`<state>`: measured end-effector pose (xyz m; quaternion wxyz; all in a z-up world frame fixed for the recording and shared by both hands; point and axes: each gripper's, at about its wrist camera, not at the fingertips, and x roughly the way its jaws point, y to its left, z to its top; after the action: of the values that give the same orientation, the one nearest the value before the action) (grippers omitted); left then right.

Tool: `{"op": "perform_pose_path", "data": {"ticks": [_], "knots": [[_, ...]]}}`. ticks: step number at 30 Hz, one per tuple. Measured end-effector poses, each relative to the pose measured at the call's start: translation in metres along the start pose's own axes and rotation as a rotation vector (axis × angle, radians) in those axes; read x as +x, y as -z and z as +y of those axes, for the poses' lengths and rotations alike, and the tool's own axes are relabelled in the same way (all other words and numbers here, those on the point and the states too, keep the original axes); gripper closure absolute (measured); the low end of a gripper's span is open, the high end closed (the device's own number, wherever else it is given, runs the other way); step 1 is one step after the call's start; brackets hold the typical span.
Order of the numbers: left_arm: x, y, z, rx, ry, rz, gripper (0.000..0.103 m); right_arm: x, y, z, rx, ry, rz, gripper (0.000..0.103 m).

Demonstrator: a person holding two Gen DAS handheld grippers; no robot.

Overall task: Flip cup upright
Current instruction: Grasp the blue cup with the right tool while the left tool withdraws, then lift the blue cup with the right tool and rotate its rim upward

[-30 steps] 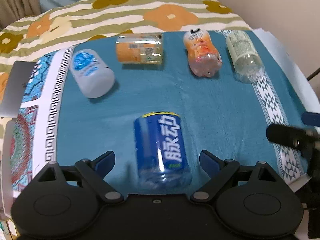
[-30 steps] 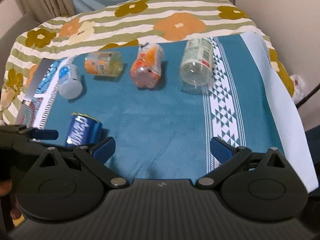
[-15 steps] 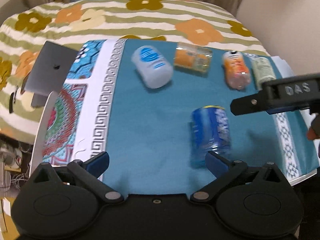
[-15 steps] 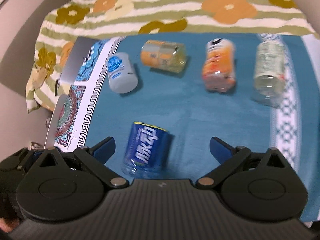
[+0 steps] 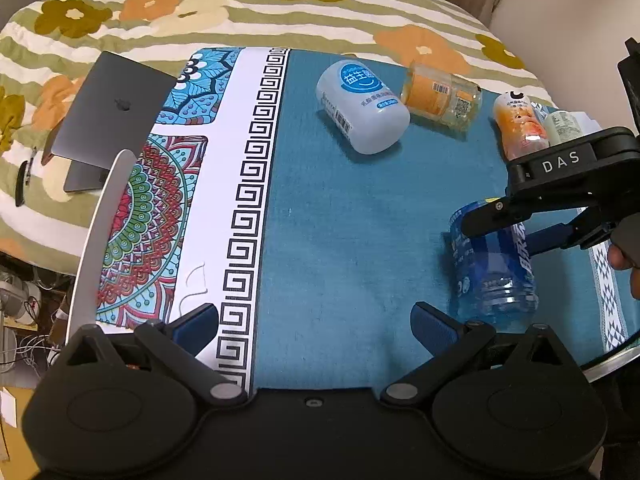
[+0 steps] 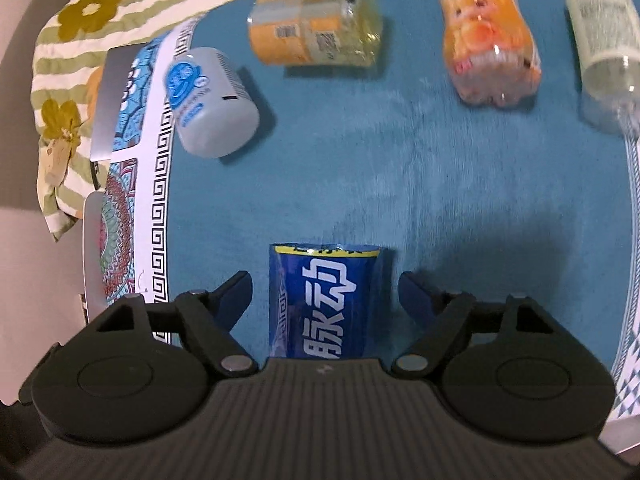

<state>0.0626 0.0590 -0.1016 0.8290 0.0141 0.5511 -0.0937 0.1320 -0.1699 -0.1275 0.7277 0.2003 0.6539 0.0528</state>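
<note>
Two spread grippers, one fallen cup on the teal cloth.

Nearest, at lower centre of the right wrist view, the right gripper (image 6: 325, 294) straddles the blue cup (image 6: 324, 300), jaws apart on either side and not touching it. The left gripper (image 5: 314, 322) hangs wide and empty. Risk: the thin, clear-bottomed, glossy-labelled cup may roll or crush if pinched off-centre. Farther up lie the white cup (image 6: 210, 106) and orange cup (image 6: 316, 26).

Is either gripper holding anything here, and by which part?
Nothing is held. The right gripper is open astride the lying blue cup, not clamped; the left gripper is open over bare cloth.
</note>
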Motion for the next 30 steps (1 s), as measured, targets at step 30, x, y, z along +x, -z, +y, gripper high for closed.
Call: {"op": "perform_pose_path", "data": {"ticks": [30], "knots": [[-0.012,0.006,0.015,-0.060,-0.022,-0.067,0.000,-0.051,0.084,0.027,-0.262,-0.011,-0.673,0.026]]}}
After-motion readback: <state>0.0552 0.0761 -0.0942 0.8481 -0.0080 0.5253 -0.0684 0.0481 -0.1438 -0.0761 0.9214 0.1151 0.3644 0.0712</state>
